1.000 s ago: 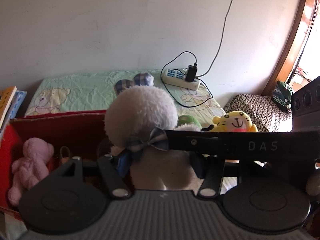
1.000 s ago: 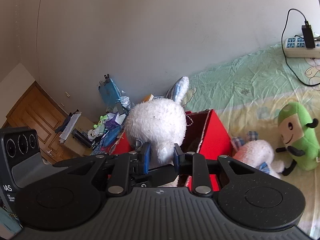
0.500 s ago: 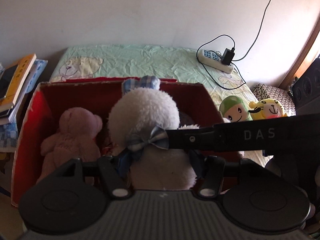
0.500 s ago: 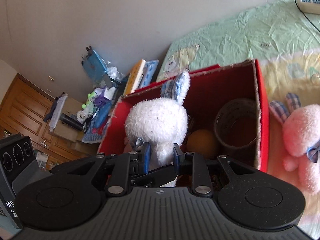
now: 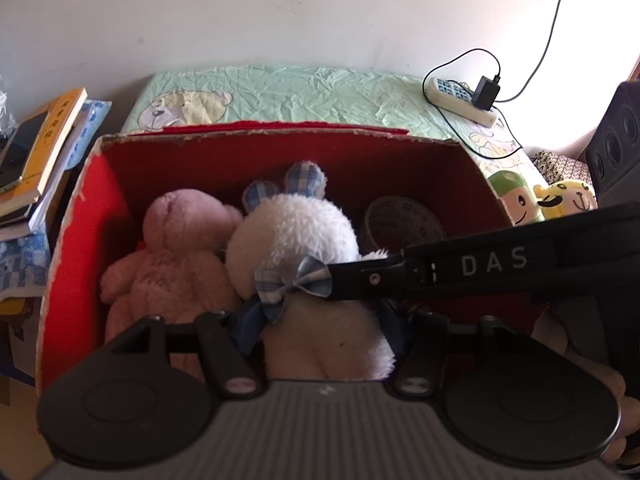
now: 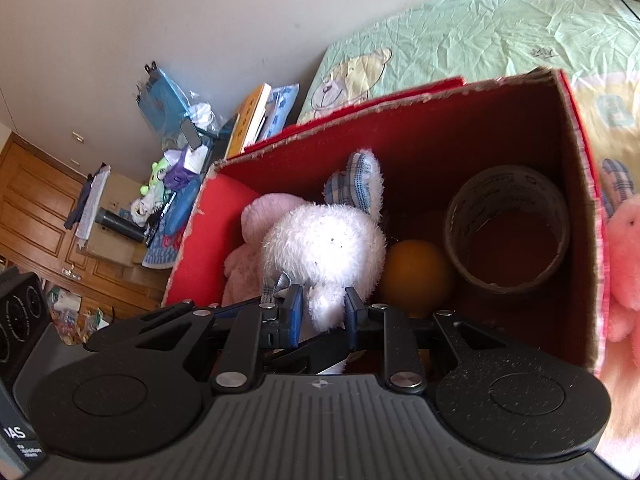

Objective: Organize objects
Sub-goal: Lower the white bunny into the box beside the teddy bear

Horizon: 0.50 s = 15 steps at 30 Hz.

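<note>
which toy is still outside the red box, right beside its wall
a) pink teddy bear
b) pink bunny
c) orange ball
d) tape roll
b: in the right wrist view the pink bunny lies on the bed just outside the red box, while the pink teddy bear, orange ball and tape roll all sit inside it.

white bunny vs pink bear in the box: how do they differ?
The white bunny is white with plaid ears and a bow; the pink bear is plain pink. The bunny is gripped by the left gripper and right gripper; the bear lies free. Both are plush, inside the red box.
</note>
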Each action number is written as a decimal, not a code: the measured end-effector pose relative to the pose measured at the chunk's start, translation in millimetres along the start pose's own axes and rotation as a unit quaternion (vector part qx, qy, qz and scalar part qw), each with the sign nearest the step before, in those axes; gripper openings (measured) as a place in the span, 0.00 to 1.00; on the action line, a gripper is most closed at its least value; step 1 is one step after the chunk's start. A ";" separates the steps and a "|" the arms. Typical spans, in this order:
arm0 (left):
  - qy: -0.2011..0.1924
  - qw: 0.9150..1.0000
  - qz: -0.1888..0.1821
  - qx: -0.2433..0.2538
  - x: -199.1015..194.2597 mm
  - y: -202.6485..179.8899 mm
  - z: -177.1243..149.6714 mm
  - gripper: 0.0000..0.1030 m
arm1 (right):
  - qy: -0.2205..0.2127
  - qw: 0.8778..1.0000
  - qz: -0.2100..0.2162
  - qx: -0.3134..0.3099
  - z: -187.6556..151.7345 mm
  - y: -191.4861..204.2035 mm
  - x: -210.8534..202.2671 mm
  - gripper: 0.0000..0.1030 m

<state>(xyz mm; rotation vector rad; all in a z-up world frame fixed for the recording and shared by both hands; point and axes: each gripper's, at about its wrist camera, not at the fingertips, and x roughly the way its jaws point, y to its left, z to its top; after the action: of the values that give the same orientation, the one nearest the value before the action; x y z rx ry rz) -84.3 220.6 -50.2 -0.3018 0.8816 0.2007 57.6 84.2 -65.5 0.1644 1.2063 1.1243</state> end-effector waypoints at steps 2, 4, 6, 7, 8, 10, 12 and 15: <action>0.005 1.000 0.007 0.002 1.7 2.5 -0.9 0.56 | 0.006 1.000 -0.002 -0.002 0.5 0.7 4.6 0.24; 0.010 1.000 0.012 -0.001 2.7 5.9 -2.0 0.56 | 0.012 1.000 -0.005 -0.006 0.4 2.3 8.7 0.25; 0.018 1.000 0.012 -0.008 6.0 10.3 -2.8 0.56 | 0.021 1.000 -0.014 -0.014 0.0 4.2 13.7 0.25; 0.023 1.000 0.011 -0.012 8.1 11.6 -3.1 0.57 | 0.024 0.999 -0.019 -0.016 -0.2 5.7 16.3 0.25; 0.027 0.999 0.011 -0.015 9.8 12.7 -3.5 0.57 | 0.025 0.999 -0.021 -0.019 -0.4 5.5 17.5 0.25; 0.027 0.999 0.013 -0.015 11.3 13.7 -4.2 0.57 | 0.025 0.999 -0.020 -0.019 -0.1 3.7 18.0 0.25; 0.027 0.999 0.014 -0.015 12.4 13.0 -4.5 0.58 | 0.026 0.999 -0.019 -0.017 0.8 1.5 17.8 0.26; 0.029 0.999 0.016 -0.016 14.6 12.0 -4.3 0.60 | 0.024 0.999 -0.019 -0.017 0.2 -0.4 16.0 0.28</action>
<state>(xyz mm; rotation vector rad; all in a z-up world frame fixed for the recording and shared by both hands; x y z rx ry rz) -81.9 231.2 -66.3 -0.3239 0.9413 0.2361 56.8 96.2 -76.1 0.0904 1.2272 1.1204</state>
